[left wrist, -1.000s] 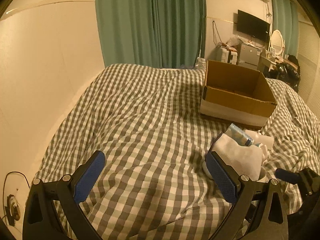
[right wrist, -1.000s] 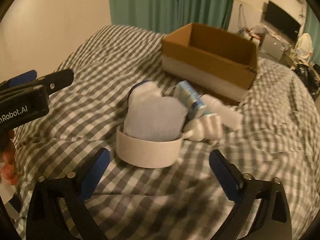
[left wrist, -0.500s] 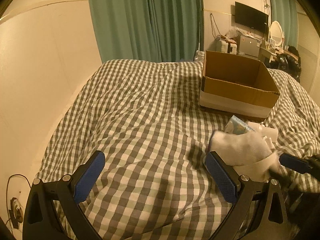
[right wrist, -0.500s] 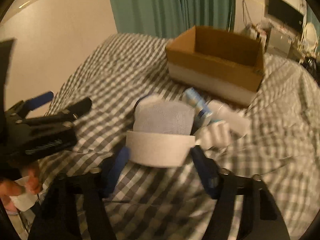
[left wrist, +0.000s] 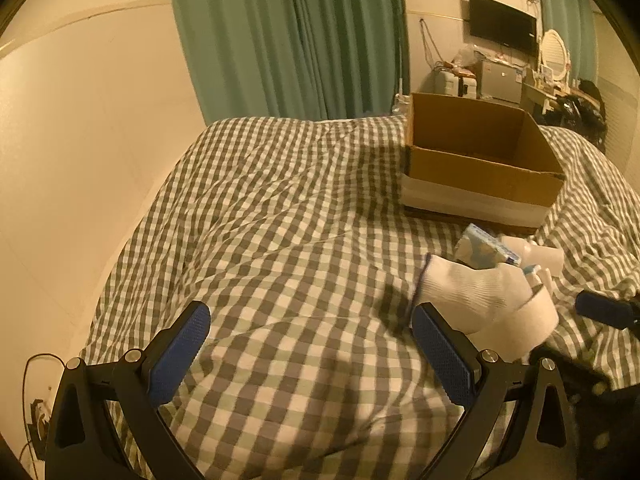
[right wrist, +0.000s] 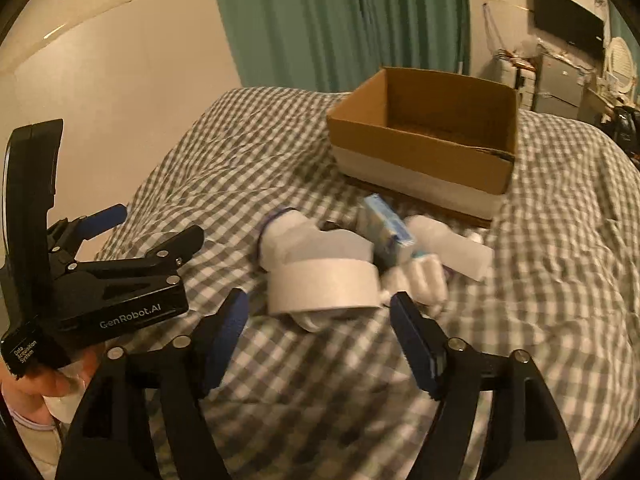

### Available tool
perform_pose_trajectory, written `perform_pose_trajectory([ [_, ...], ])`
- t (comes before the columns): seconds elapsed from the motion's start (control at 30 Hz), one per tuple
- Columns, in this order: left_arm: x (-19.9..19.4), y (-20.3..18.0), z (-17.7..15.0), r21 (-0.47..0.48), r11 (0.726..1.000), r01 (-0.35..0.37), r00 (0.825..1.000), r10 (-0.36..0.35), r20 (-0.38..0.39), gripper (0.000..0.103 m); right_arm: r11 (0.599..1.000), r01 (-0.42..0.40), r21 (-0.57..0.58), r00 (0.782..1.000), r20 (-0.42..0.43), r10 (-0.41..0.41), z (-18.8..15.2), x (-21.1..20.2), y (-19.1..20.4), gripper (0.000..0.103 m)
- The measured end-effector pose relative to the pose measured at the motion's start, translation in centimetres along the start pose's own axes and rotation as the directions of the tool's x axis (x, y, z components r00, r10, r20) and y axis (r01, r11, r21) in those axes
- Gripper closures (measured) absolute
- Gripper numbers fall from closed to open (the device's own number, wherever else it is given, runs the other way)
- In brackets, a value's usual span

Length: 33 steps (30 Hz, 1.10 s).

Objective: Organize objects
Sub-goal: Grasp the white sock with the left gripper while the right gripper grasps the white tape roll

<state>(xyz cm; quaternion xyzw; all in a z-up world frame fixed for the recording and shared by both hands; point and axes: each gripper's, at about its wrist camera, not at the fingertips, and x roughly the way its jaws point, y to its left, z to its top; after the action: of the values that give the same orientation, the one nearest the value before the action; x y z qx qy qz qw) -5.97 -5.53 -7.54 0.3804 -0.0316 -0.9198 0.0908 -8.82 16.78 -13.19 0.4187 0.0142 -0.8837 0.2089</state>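
My right gripper (right wrist: 320,312) is shut on a white tape roll (right wrist: 322,288) and holds it a little above the bed. A white glove (right wrist: 304,236) drapes over the roll and also shows in the left wrist view (left wrist: 472,284). A blue and white packet (right wrist: 386,226) and a white bottle (right wrist: 448,248) lie just behind. An open cardboard box (right wrist: 424,148) stands further back on the bed (right wrist: 560,260); its floor looks bare. My left gripper (left wrist: 312,344) is open and empty over the checked cover, left of the roll.
A cream wall (left wrist: 80,140) runs along the bed's left side. Green curtains (left wrist: 296,40) hang behind the bed. A TV (left wrist: 502,26), a mirror and cluttered furniture stand at the far right. The person's hand (right wrist: 36,384) holds the left gripper.
My right gripper has closed on the tape roll and lifted it, with the glove still on it. The left gripper has stayed open and shifted slightly.
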Motion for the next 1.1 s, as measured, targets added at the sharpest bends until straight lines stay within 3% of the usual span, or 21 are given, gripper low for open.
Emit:
perform_pose_trajectory([
  [0.33,0.9,1.0,0.1,-0.030,0.999,0.035,0.999,-0.036,-0.019,0.000,0.997,0.032,-0.071,0.995,-0.092,-0.039,0.8,5.8,0.3,0.022],
  [0.43,1.0,0.7,0.2,-0.018,0.999,0.046,0.999,-0.046,-0.019,0.000,0.999,-0.008,-0.034,0.993,-0.118,0.004,0.6,6.8,-0.7,0.023],
  [0.77,1.0,-2.0,1.1,0.029,0.995,0.098,0.995,-0.098,-0.022,0.000,0.999,0.015,-0.029,0.999,0.051,-0.014,2.4,0.1,-2.9,0.024],
  [1.1,2.7,-6.5,1.8,0.121,0.976,0.180,0.983,-0.173,-0.062,0.000,0.998,0.059,0.019,0.996,0.059,-0.060,2.6,-1.9,-7.6,0.024],
])
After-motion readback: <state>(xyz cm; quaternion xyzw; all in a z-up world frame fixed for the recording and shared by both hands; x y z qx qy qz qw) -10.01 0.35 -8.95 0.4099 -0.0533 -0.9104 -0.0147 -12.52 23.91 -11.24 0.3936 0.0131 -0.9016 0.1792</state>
